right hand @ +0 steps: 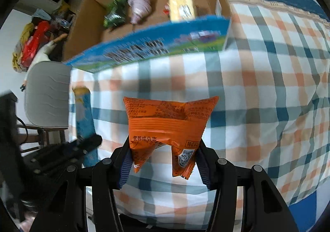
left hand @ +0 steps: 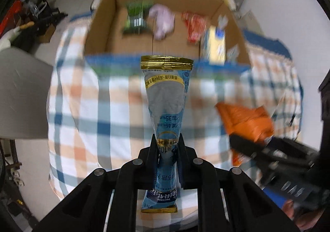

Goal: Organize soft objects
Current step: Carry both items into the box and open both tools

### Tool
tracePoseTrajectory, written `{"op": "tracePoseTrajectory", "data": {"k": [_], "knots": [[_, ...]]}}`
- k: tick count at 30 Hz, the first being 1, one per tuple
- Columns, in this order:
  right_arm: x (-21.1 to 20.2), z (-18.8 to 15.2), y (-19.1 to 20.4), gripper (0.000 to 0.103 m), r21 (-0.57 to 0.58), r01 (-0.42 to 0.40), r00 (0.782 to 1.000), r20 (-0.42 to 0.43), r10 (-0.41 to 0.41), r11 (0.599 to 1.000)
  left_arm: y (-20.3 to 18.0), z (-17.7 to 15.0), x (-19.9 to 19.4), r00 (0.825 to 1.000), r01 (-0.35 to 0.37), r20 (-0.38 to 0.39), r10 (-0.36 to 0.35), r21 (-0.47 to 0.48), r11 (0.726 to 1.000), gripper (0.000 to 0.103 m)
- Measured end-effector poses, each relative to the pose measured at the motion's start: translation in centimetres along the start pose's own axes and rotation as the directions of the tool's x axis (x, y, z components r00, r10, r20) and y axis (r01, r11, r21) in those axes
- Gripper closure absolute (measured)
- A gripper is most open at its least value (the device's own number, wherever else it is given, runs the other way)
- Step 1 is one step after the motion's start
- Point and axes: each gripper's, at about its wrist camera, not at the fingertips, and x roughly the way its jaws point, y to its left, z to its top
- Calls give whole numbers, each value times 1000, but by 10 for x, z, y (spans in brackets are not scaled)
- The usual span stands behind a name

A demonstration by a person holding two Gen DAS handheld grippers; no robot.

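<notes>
My left gripper (left hand: 167, 145) is shut on a light blue pouch with gold ends (left hand: 166, 95), held upright above the checked cloth. My right gripper (right hand: 165, 149) is shut on an orange snack bag (right hand: 168, 120), also held above the cloth; that bag also shows in the left wrist view (left hand: 247, 120). Ahead stands an open cardboard box (left hand: 107, 15), also in the right wrist view (right hand: 90, 5). It holds a green packet (left hand: 137, 17), a pink soft item (left hand: 163, 20), a red packet (left hand: 195, 25) and a yellow packet (left hand: 216, 46).
A checked blue, orange and white cloth (right hand: 257, 87) covers the table. A grey chair (right hand: 47, 93) stands to the left. Clutter lies on the floor at far left (right hand: 33, 46). The left gripper with its blue pouch shows in the right wrist view (right hand: 84, 114).
</notes>
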Motion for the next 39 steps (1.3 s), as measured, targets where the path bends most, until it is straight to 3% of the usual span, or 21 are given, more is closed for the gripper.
{"op": "tracePoseTrajectory", "data": {"k": [8, 16, 25, 33, 39], "knots": [[-53, 44, 37, 46, -64, -44, 993, 108, 51, 997, 6, 76, -33, 997, -4, 74, 3, 0, 1000, 90], [-62, 112, 62, 46, -72, -12, 985, 173, 24, 997, 23, 139, -13, 997, -55, 56, 55, -2, 998, 90], [-17, 169, 64, 46, -45, 44, 991, 128, -37, 998, 37, 181, 39, 998, -44, -52, 43, -34, 998, 90], [44, 186, 56, 46, -26, 77, 996, 45, -76, 997, 47, 186, 85, 987, -43, -157, 36, -44, 998, 90], [65, 191, 47, 46, -22, 79, 997, 17, -79, 997, 50, 188, 100, 982, -50, -183, 42, -44, 998, 87]]}}
